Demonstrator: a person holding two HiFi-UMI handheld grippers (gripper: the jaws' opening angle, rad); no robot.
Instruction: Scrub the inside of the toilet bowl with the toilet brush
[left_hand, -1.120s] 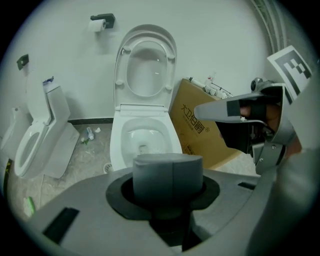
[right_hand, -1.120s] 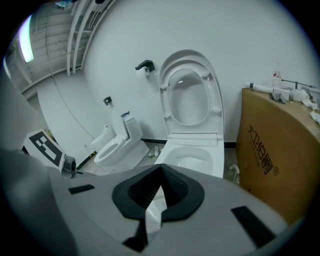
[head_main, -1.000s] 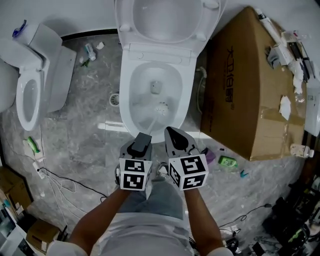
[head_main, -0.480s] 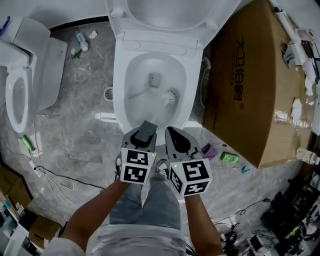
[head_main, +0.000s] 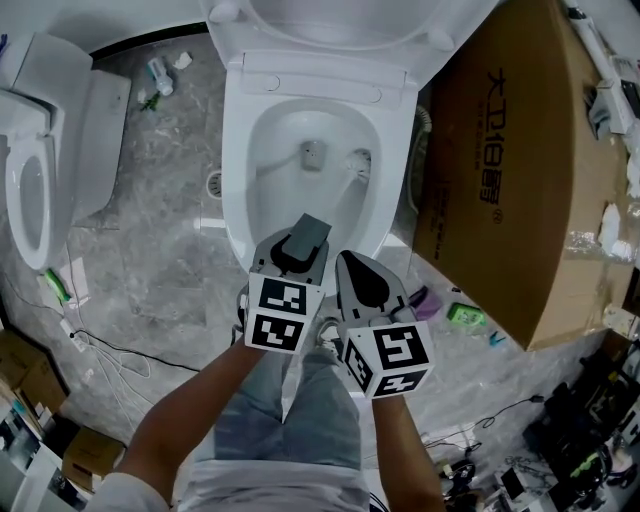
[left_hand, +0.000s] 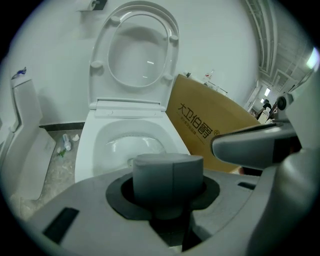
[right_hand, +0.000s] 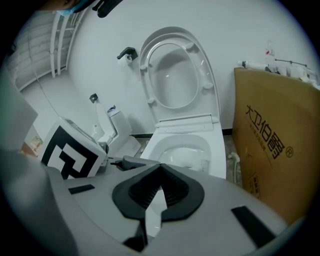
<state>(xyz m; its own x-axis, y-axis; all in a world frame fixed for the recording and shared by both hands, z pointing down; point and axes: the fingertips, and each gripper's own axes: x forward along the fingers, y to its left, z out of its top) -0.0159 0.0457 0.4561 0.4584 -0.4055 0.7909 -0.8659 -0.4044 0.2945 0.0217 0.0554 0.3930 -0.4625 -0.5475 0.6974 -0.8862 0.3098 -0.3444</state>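
Note:
The white toilet bowl (head_main: 262, 170) stands open with its lid (head_main: 330, 25) raised. The toilet brush head (head_main: 358, 162) rests against the bowl's right inner wall, beside the grey drain piece (head_main: 312, 153). My left gripper (head_main: 303, 242) is over the bowl's front rim, shut on the grey end of the brush handle (left_hand: 168, 175). My right gripper (head_main: 356, 270) sits just to its right with its jaws together and nothing in them. In the right gripper view the bowl (right_hand: 184, 149) lies ahead of the right gripper (right_hand: 155, 200).
A big cardboard box (head_main: 500, 170) stands close against the toilet's right side. A second, smaller toilet (head_main: 40, 150) is at the left. Cables (head_main: 110, 350), a green bottle (head_main: 460, 318) and small litter lie on the marble floor. The person's legs are below the grippers.
The brush head has swept from the bowl's front middle to its right wall, farther back. The left gripper has tilted rightward with the handle. The right gripper stayed beside it.

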